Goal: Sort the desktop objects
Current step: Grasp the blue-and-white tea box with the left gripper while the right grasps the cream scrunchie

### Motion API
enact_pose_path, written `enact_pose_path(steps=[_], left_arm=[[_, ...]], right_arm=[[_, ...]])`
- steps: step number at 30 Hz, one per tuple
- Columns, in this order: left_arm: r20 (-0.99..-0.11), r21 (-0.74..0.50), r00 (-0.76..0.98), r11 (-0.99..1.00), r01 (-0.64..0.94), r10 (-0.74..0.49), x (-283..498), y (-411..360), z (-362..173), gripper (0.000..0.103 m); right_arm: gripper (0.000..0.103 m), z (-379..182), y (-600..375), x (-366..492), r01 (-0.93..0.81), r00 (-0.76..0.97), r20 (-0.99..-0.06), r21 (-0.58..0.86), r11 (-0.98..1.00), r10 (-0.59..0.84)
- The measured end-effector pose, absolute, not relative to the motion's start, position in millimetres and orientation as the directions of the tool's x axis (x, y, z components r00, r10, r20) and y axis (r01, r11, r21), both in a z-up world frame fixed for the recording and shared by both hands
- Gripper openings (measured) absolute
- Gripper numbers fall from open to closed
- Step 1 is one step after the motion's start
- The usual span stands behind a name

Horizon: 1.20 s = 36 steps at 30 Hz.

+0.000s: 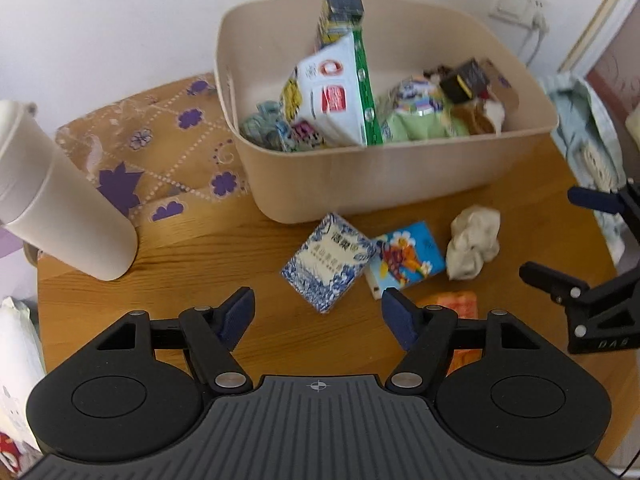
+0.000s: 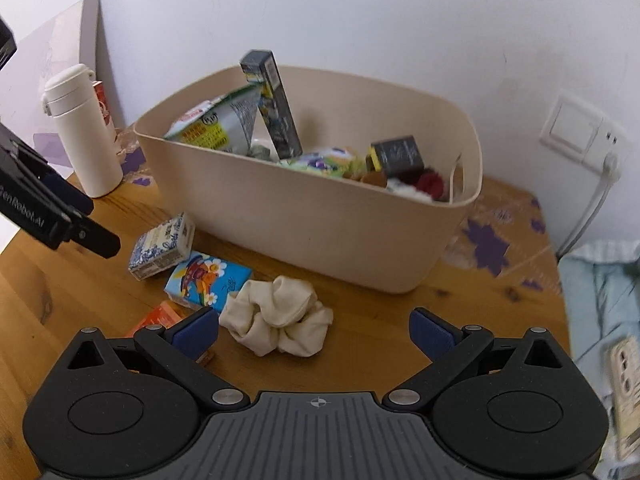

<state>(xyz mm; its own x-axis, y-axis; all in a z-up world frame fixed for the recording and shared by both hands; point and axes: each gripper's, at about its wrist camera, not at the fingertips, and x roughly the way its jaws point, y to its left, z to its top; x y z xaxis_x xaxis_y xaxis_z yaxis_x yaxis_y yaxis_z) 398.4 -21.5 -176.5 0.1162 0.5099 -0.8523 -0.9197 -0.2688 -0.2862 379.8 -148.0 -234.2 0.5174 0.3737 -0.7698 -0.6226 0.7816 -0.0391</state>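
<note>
Both your grippers hang empty with jaws spread, angled down over the wooden table (image 1: 160, 304): the left gripper (image 1: 318, 312) faces the blue-and-white box (image 1: 328, 262), the right gripper (image 2: 314, 332) the crumpled cream cloth (image 2: 276, 316). These, with the cartoon-printed blue box (image 2: 208, 280) and an orange packet (image 1: 460, 304), lie loose just before the beige bin (image 2: 320, 224), already part filled, probably their destination. The white flask (image 1: 60, 208) stands well aside; nothing blocks either approach.

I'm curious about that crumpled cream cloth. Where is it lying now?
The crumpled cream cloth lies on the wooden table, in front of the beige bin and right beside the bright blue box, just ahead of the right claw.
</note>
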Motion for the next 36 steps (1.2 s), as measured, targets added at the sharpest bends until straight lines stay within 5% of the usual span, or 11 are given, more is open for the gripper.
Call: enact_pose_path(steps=[27, 31, 36], left_arm=[[-0.918, -0.159, 0.094, -0.142, -0.977, 0.385, 410.0, 29.6, -238.8, 0.072], [-0.909, -0.184, 0.108, -0.154, -0.971, 0.402, 408.6, 33.6, -241.0, 0.072], [-0.899, -0.188, 0.110, -0.147, -0.971, 0.424, 411.8, 36.0, -239.4, 0.065]], right_arm=[[0.103, -281.7, -112.6, 422.3, -0.657, 0.387, -0.859, -0.002, 0.754, 0.335], [0.092, -283.3, -111.6, 422.6, -0.674, 0.377, -0.860, 0.000, 0.739, 0.344], [0.066, -287.8, -111.6, 420.3, -0.689, 0.356, -0.873, -0.003, 0.725, 0.334]])
